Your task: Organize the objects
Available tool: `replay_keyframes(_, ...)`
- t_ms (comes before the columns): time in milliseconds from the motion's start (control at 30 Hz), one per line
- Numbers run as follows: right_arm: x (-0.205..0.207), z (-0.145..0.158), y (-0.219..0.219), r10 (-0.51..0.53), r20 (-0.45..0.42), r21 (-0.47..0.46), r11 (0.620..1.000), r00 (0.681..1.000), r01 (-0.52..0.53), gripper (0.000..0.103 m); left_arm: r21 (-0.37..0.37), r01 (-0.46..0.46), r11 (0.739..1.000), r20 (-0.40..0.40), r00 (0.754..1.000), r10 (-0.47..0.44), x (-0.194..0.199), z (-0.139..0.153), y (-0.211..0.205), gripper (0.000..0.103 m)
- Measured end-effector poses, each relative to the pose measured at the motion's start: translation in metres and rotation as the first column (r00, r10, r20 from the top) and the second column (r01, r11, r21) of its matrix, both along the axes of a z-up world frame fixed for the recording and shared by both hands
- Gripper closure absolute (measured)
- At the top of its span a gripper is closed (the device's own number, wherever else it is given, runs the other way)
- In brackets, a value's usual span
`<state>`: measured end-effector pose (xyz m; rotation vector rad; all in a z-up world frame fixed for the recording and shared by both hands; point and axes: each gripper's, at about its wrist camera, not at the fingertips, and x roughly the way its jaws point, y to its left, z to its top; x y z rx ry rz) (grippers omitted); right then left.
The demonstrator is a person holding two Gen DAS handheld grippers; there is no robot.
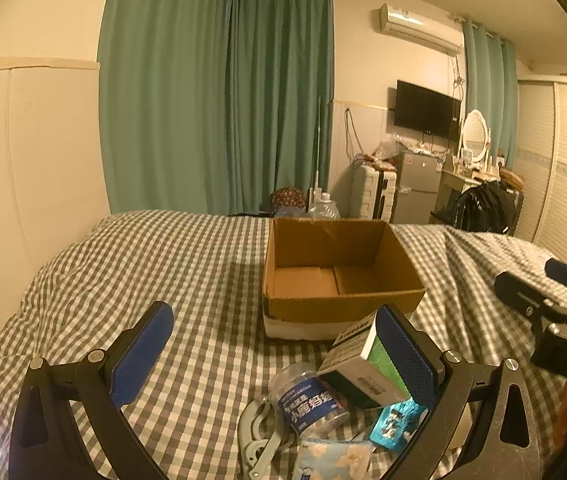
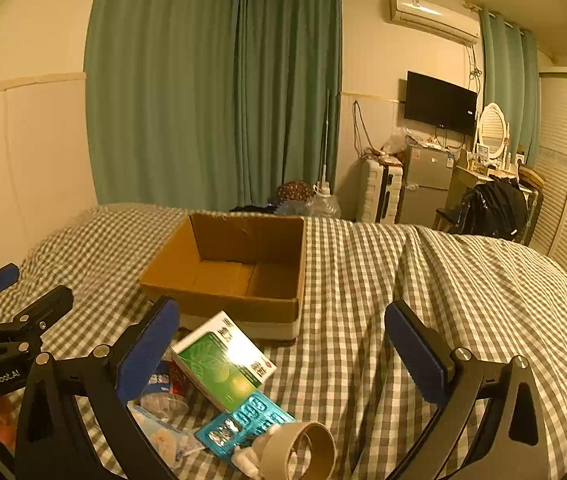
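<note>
Left gripper: jaws spread wide, nothing between the pads, hovering over the near end of the bed.

Pile just below and ahead of it, left to right: grey clip, clear jar with blue label, green-and-white carton, teal blister pack, floral tissue pack nearest the camera. Items overlap; the carton leans on the jar.

Box sits just beyond the pile, open, nothing inside.

Right gripper: jaws spread, holding nothing. Tape roll lies beside the blister pack.

Risks, as I judge them:
- The carton rests on the round jar; lifting either could roll the jar or tip the carton.
- The soft, creased quilt gives under a push; flat items like the blister pack may sink and slip the pads.
- Both grippers work one small pile; they could collide.
</note>
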<state>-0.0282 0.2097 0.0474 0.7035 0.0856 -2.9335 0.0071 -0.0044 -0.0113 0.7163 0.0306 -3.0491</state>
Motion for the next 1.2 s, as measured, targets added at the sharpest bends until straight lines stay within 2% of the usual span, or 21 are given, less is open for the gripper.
replay_keyframes(133,-0.006,-0.012,0.009,-0.035,0.042,0.005,0.999,0.999,0.035,0.000,-0.018,-0.019,1.000,0.052,0.998,0.020,-0.007,-0.017,-0.004,0.000)
replay_keyframes(267,-0.014,-0.032,0.017,-0.064,0.120,0.009,0.998,0.991,0.064,0.000,-0.019,-0.021,1.000,0.102,0.994,0.023,-0.012,-0.033,-0.004,0.000)
replay_keyframes(433,-0.023,-0.071,0.020,-0.077,0.254,0.032,0.997,0.964,0.071,0.000,-0.008,-0.001,1.000,0.183,0.983,0.002,-0.011,-0.058,-0.002,0.000)
replay_keyframes(600,-0.028,-0.101,0.026,-0.102,0.352,0.050,0.995,0.930,0.091,0.000,0.008,0.038,0.999,0.286,0.958,-0.038,-0.006,-0.090,0.008,0.000)
replay_keyframes(767,-0.026,-0.118,0.026,-0.123,0.388,0.087,0.992,0.914,0.097,0.000,-0.009,0.139,0.990,0.335,0.933,-0.128,0.004,-0.113,0.037,0.000)
replay_keyframes(933,-0.033,-0.136,0.029,-0.153,0.427,0.120,0.986,0.891,0.112,0.001,-0.015,0.188,0.982,0.377,0.911,-0.169,0.002,-0.131,0.049,0.000)
replay_keyframes(1067,-0.038,-0.142,0.032,-0.154,0.440,0.102,0.987,0.885,0.121,0.001,-0.038,0.194,0.980,0.415,0.896,-0.161,-0.006,-0.147,0.054,0.000)
replay_keyframes(1200,-0.043,-0.152,0.033,-0.130,0.491,0.057,0.991,0.862,0.118,0.001,-0.036,0.210,0.977,0.449,0.877,-0.172,-0.011,-0.159,0.055,0.003)
